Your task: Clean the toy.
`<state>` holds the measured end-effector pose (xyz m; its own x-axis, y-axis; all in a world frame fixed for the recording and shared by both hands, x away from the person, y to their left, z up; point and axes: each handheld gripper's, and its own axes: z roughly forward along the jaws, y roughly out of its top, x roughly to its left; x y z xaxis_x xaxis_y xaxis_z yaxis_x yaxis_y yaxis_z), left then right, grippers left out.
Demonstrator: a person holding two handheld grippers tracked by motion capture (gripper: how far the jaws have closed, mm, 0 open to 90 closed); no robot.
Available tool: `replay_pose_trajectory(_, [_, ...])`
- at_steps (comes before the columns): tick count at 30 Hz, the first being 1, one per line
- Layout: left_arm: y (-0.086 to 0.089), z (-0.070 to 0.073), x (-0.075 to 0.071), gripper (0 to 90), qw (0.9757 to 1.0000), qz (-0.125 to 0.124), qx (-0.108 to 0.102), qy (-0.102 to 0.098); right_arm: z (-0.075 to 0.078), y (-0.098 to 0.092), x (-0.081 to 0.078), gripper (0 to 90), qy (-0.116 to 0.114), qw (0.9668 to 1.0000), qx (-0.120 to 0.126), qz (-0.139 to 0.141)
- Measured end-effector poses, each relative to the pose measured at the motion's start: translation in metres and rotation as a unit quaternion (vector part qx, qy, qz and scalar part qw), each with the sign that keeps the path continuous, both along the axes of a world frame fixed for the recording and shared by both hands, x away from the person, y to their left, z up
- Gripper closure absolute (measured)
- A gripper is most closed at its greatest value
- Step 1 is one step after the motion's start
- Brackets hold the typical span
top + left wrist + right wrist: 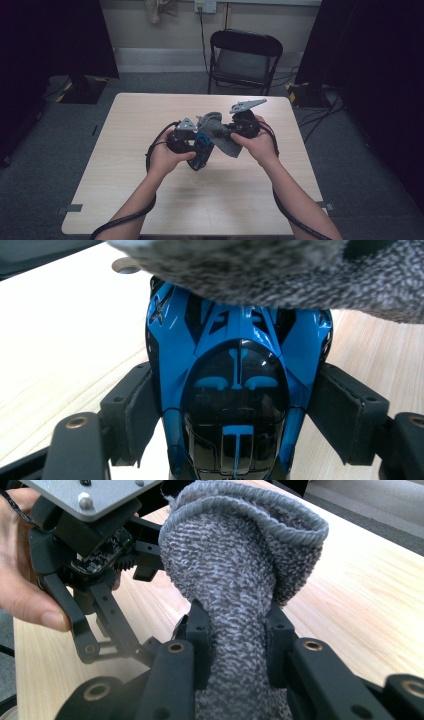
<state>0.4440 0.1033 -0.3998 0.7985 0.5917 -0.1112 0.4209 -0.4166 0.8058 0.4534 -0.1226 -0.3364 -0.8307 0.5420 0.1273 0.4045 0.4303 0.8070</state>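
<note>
A blue and black toy car (235,390) sits squeezed between the jaws of my left gripper (235,410), held above the wooden table (150,200). In the high view the car (202,150) hangs below the left gripper (192,142) at the table's middle. My right gripper (235,645) is shut on a grey knitted cloth (240,565), which rises bunched from between its jaws. That cloth (220,132) lies against the car's top, between the two grippers, with the right gripper (235,131) at its right. The cloth's fuzzy edge (280,275) covers the car's far end.
A black folding chair (245,60) stands beyond the table's far edge. Dark curtains hang at both sides of the room. Cables trail from both grippers along the forearms. A round metal fitting (126,265) shows on the table past the car.
</note>
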Motion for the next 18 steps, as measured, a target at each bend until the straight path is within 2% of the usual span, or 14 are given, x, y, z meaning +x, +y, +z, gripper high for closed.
replay_pose_trajectory(3, [0.002, 0.003, -0.004, 24.7, 1.0, -0.008, -0.004, -0.003, -0.001, -0.007, 0.0, 72.6, -0.006, 0.9999, 0.009, -0.012])
replay_pose_trajectory(5, [0.002, 0.004, -0.005, 24.6, 0.9999, -0.012, -0.006, -0.005, -0.003, -0.013, 0.002, 72.5, -0.004, 0.9997, 0.012, -0.021])
replay_pose_trajectory(6, [0.003, 0.008, -0.008, 24.6, 0.9997, -0.017, -0.015, -0.004, -0.005, -0.017, 0.004, 72.5, -0.004, 0.9995, 0.011, -0.028])
replay_pose_trajectory(9, [0.003, 0.011, -0.011, 24.6, 0.9996, -0.025, -0.013, -0.009, -0.009, -0.022, 0.006, 72.5, 0.001, 0.9993, 0.015, -0.036])
replay_pose_trajectory(10, [0.002, 0.012, -0.012, 24.6, 0.9993, -0.03, -0.02, -0.006, -0.013, -0.026, 0.008, 72.5, 0.005, 0.9989, 0.018, -0.043])
replay_pose_trajectory(18, [-0.002, 0.016, -0.017, 24.6, 0.9979, -0.051, -0.04, -0.005, -0.027, -0.032, 0.015, 72.5, 0.006, 0.9984, 0.006, -0.055])
